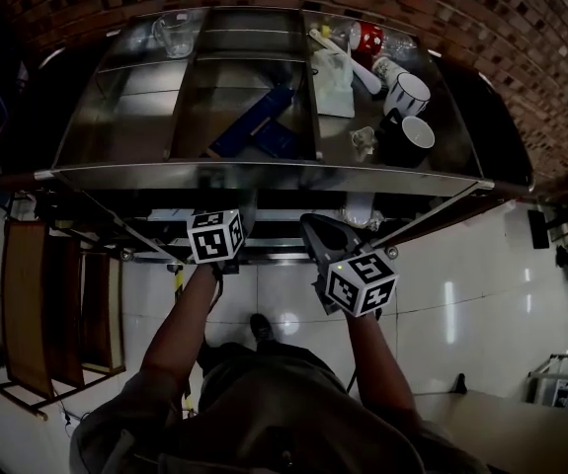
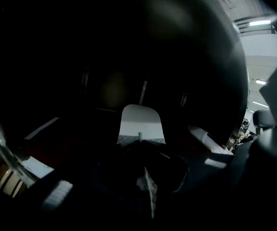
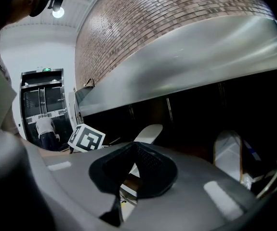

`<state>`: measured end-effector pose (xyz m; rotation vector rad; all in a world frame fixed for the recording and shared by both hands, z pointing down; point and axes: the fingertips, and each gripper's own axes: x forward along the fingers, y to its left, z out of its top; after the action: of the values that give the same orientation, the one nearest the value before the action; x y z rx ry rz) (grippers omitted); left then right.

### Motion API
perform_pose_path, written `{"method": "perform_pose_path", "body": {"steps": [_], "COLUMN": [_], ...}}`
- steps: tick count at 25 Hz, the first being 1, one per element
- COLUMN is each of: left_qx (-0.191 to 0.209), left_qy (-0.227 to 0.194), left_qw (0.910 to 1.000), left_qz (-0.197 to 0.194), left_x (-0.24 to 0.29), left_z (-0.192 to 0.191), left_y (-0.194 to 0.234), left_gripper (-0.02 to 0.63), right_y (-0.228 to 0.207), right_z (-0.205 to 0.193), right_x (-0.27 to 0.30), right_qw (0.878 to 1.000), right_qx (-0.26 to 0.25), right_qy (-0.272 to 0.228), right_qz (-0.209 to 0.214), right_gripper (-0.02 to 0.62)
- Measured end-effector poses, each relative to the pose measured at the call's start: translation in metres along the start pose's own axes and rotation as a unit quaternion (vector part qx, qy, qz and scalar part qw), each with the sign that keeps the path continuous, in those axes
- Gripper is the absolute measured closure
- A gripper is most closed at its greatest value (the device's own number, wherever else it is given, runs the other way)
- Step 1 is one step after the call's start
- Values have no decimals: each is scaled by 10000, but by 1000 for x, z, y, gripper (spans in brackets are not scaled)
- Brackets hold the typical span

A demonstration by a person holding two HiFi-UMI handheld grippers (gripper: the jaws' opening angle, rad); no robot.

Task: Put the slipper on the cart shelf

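Observation:
A grey slipper (image 1: 323,237) sticks out of my right gripper (image 1: 333,265) toward the steel cart (image 1: 264,174), just below the edge of the cart's top shelf. In the right gripper view the slipper (image 3: 186,186) fills the lower frame with its dark foot opening facing the camera, and it hides the jaws of the right gripper (image 3: 124,198), which are shut on it. My left gripper (image 1: 214,235) hangs beside it to the left, at the same shelf edge. The left gripper view is very dark. There the left gripper (image 2: 146,186) looks shut, and I make out nothing held.
The cart's top shelf carries two mugs (image 1: 407,92), a glass jug (image 1: 175,33), a cloth (image 1: 333,82) and a blue object (image 1: 254,121). A pale object (image 3: 148,134) lies in the dark space under the shelf. A wooden rack (image 1: 51,309) stands at the left, with a brick wall behind.

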<state>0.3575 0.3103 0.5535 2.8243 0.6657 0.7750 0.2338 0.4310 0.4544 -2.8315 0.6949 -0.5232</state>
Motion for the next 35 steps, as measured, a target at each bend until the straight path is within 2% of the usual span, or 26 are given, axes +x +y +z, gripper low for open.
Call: {"method": "perform_pose_path", "body": {"steps": [7,12,19,25,30,33,35], "left_qx": [-98,-102,133,355,457,366,307], "left_qy": [-219,-305,-324,-472,-530,-556,-501], "left_qw": [9997,9994,9992,9979,9966,9962,9962], "left_qz": [61,137,-190,-256,-432,-567,-650], "left_x": [44,55,57,31,-6,-36,-58], "left_z": [4,9,11,20,18,17,15], "left_y": [-11,-16,-29,-35,-40,-40,-38], "left_gripper": [592,592,565,471,471,475,524], "right_y": [-27,-38,-30,-19,7,28,43], "right_z": [-11,-15,-13,-4,9,16,18], "right_x": [-19,-30,-27,-20,-5,6,14], "right_qw": [9994,9990,9997,10000,9993,9983,9976], "right_qx": [104,142,90,18,-19,-71,-113], "right_qy": [65,80,26,-52,-275,-394,-409], "right_qz": [-316,-423,-242,-53,242,429,546], "right_gripper": [597,597,597,597,597,597,597]}}
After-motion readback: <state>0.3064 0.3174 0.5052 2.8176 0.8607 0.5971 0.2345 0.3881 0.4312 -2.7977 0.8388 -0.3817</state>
